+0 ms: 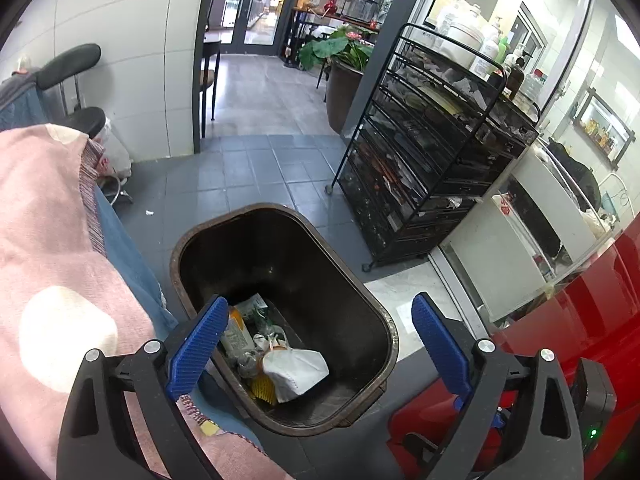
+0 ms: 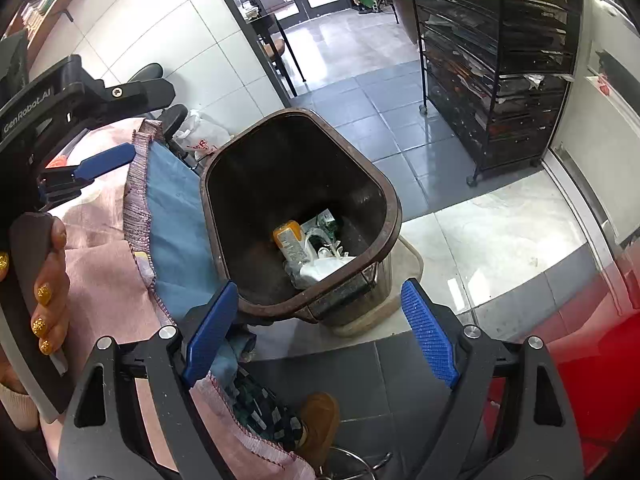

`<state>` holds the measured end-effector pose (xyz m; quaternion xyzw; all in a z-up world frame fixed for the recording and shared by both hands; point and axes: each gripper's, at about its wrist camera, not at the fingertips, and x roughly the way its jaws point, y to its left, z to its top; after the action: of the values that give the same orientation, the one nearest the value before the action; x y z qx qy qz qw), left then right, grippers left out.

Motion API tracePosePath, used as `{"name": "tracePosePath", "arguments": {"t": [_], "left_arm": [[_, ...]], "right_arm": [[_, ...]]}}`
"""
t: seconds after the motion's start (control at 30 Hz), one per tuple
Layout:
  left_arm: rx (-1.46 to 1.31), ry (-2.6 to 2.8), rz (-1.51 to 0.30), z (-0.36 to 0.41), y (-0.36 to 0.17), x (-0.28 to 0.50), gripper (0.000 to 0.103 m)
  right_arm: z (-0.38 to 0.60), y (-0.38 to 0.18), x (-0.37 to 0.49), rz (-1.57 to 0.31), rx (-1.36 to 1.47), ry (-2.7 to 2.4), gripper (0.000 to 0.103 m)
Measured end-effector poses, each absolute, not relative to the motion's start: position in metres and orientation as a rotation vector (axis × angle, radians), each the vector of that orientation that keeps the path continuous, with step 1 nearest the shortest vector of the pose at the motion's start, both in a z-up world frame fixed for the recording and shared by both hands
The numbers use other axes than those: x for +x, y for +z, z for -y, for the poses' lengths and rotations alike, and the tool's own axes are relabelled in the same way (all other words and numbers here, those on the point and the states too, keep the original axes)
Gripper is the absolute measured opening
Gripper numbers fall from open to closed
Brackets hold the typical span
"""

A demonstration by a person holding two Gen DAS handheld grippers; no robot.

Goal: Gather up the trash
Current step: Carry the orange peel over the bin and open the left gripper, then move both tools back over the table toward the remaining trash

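Blue pads of the left hand-held gripper (image 1: 320, 354) stood spread wide and released, nothing between them, hovering over the near rim of the brown trash bin (image 1: 208, 224). Directly below, on the bin's bottom, lay the collected trash: a crumpled white face mask (image 1: 298, 372), an orange-capped bottle (image 1: 236, 330) beside it, and a green wrapper (image 1: 256, 306) toward the far wall. The right hand-held gripper (image 2: 320, 336) was likewise released and empty, its jaws apart, held just outside the bin's near wall, short of the trash; from there the mask (image 2: 324, 268) and bottle (image 2: 290, 242) showed inside. A pink blanket (image 1: 48, 232) over blue cloth (image 1: 128, 256) pressed against the bin's left side. Beyond the bin's far right, on the tiled floor (image 1: 256, 168), stood a black wire rack (image 1: 420, 152).
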<state>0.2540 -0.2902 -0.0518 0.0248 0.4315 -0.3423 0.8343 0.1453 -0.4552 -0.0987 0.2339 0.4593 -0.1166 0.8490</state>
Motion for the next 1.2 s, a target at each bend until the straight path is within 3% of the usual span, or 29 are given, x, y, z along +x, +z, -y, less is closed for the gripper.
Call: {"name": "tracePosePath", "arguments": {"t": [0.6,0.97,1.2], "left_arm": [[0.024,-0.72,-0.863,0.239,-0.018,0.229,0.094],[0.027,-0.429,-0.777,0.101,0.005,0.221,0.095],[-0.019,-0.161,-0.831,0.006,-0.012,0.261,0.093]], "right_arm": [[0.437,-0.057,0.149,-0.892,0.409,-0.241,0.086],[0.37,-0.03,0.183,-0.869,0.311,-0.075,0.086],[0.326,-0.008,0.2,-0.851,0.243,0.034,0.087]]}}
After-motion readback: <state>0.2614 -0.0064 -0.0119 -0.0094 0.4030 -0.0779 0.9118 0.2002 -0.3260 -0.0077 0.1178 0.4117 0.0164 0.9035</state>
